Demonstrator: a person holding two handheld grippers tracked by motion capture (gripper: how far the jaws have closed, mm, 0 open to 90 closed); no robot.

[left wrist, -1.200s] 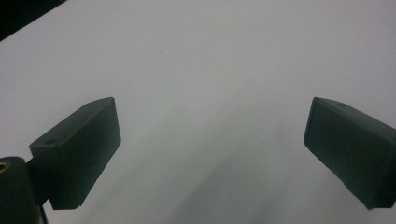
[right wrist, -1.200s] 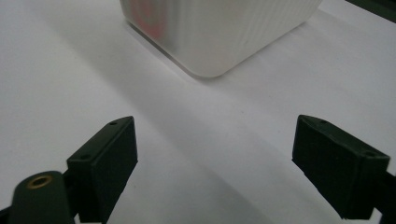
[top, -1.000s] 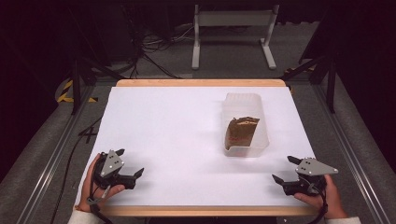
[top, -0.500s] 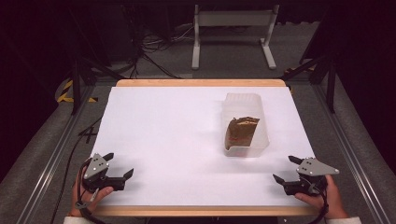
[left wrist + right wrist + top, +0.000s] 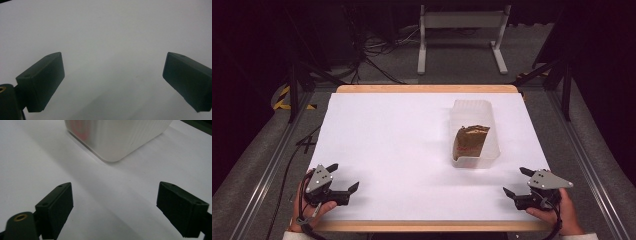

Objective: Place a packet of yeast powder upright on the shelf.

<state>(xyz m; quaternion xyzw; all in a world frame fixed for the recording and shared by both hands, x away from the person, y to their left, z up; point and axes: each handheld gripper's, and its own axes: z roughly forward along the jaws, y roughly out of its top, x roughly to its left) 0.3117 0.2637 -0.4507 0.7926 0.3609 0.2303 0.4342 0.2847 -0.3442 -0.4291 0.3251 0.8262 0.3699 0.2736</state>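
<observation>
I held both sets of jaws spread wide and empty over the white tabletop (image 5: 402, 145): left gripper (image 5: 343, 179), right gripper (image 5: 516, 182). The translucent container (image 5: 476, 131) with a brown packet (image 5: 471, 142) inside sat just ahead of my right jaws, well apart from my left.

A: Where does the high view sit?

B: Above the near edge of the table (image 5: 377, 130), facing forward and down. It takes in the whole white top, the floor behind, and both hands at the bottom corners.

A: And the left gripper view?

B: Low and close over bare white table (image 5: 110, 32), looking out between its own parted jaws.

A: The right gripper view?

B: Just as low, facing the near corner of the tub (image 5: 117, 137), which stands a little ahead.

A: What do views share?

B: The tub (image 5: 475, 134) appears in the high and right gripper views; the tabletop in all three.
</observation>
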